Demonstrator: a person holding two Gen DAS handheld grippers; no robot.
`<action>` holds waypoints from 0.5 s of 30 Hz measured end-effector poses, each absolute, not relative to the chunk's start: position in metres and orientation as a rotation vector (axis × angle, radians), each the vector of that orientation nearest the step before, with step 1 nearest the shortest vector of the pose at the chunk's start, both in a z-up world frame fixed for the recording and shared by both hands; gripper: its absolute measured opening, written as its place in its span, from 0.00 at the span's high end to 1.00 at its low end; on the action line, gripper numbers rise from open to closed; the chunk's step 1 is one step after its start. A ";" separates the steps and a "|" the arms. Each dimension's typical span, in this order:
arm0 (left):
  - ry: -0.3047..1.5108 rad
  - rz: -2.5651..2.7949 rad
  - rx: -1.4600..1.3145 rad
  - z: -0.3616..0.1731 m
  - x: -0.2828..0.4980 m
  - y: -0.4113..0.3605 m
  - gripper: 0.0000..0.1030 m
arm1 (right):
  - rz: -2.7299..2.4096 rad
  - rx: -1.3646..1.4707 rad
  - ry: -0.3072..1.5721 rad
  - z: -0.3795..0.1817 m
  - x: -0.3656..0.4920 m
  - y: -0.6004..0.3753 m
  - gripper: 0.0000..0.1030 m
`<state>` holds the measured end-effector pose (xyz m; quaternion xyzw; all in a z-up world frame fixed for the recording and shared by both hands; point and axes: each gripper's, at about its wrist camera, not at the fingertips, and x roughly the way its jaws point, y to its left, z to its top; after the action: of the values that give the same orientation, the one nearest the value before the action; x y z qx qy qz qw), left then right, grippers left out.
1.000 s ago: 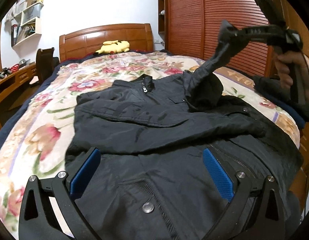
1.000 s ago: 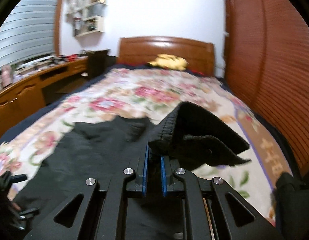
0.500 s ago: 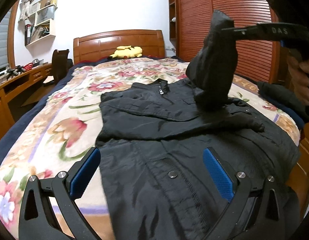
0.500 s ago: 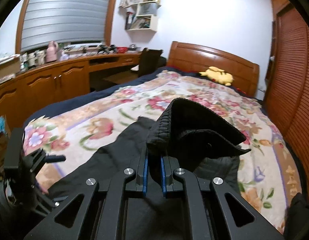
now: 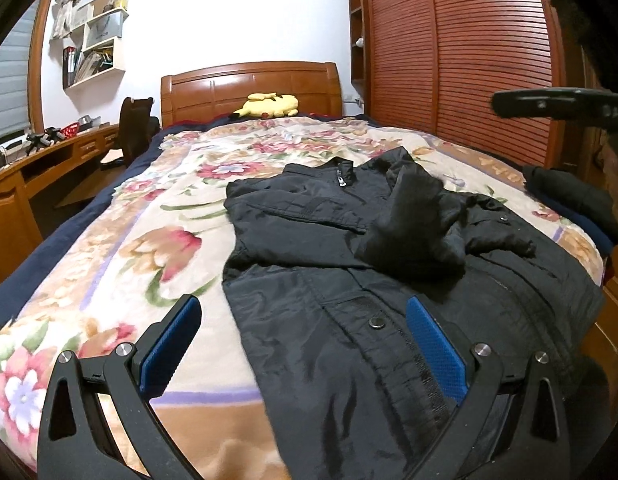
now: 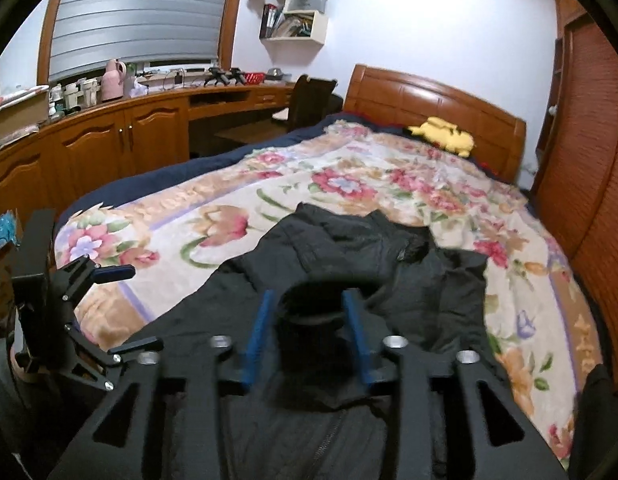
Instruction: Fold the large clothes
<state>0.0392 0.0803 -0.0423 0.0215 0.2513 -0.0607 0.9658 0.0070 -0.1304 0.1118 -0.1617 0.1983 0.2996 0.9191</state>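
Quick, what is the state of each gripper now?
Left gripper: open, holding nothing.
Right gripper: jaws have just been opening; open, the jacket sleeve cuff lies released between them.

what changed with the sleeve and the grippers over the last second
The right gripper has just been opening its jaws and let go of the black jacket's sleeve, which dropped from mid-air onto the jacket's chest. Its cuff lies loose between the jaws. The left gripper stayed open and empty; the jacket body stayed flat.
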 end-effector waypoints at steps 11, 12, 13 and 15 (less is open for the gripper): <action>0.513 -0.144 0.034 -0.047 0.038 0.085 0.01 | 0.511 -0.255 0.489 0.073 0.032 -0.153 0.53; 0.514 -0.146 0.035 -0.048 0.037 0.084 0.01 | 0.502 -0.244 0.504 0.070 0.036 -0.152 0.53; 0.515 -0.152 0.034 -0.049 0.036 0.084 0.01 | 0.494 -0.227 0.521 0.066 0.040 -0.152 0.53; 0.516 -0.160 0.033 -0.049 0.035 0.083 0.01 | 0.486 -0.199 0.550 0.060 0.047 -0.151 0.53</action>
<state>0.0349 0.0833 -0.0492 0.0162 0.2548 -0.0788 0.9637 0.0469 -0.1505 0.0600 -0.0973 0.2682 0.2372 0.9286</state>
